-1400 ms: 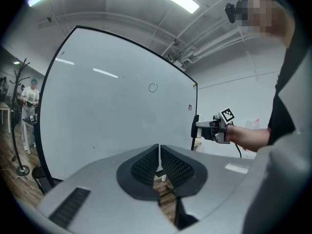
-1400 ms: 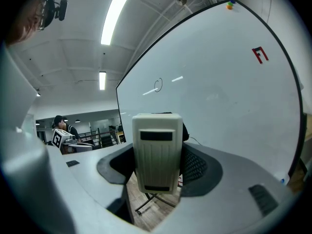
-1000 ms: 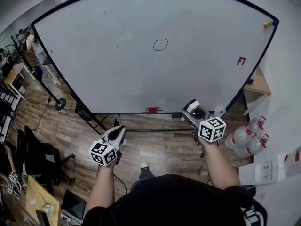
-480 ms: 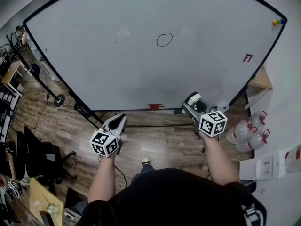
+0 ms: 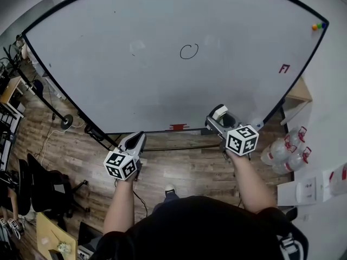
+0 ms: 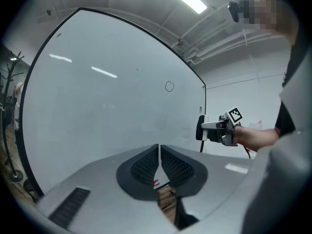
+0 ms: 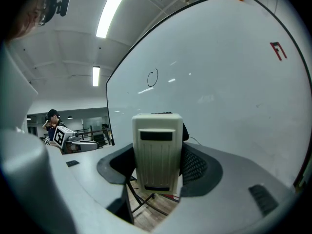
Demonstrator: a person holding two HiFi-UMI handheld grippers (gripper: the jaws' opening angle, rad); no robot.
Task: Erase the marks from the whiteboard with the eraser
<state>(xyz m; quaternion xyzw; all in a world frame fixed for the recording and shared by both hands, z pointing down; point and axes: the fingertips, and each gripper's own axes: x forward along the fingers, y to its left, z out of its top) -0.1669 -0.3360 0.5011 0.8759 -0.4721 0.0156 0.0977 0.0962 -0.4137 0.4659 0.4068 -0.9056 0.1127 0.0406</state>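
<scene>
One eraser [image 7: 157, 152], dark back mostly hidden

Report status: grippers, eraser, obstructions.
Left gripper shut, empty. Right gripper shut on eraser, low near bottom edge of whiteboard. Black circle and red mark unerased. Nothing seen blocking.

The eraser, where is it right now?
The eraser is clamped in the right gripper, right of centre in the head view, near the whiteboard bottom edge, well below the drawn circle.
</scene>
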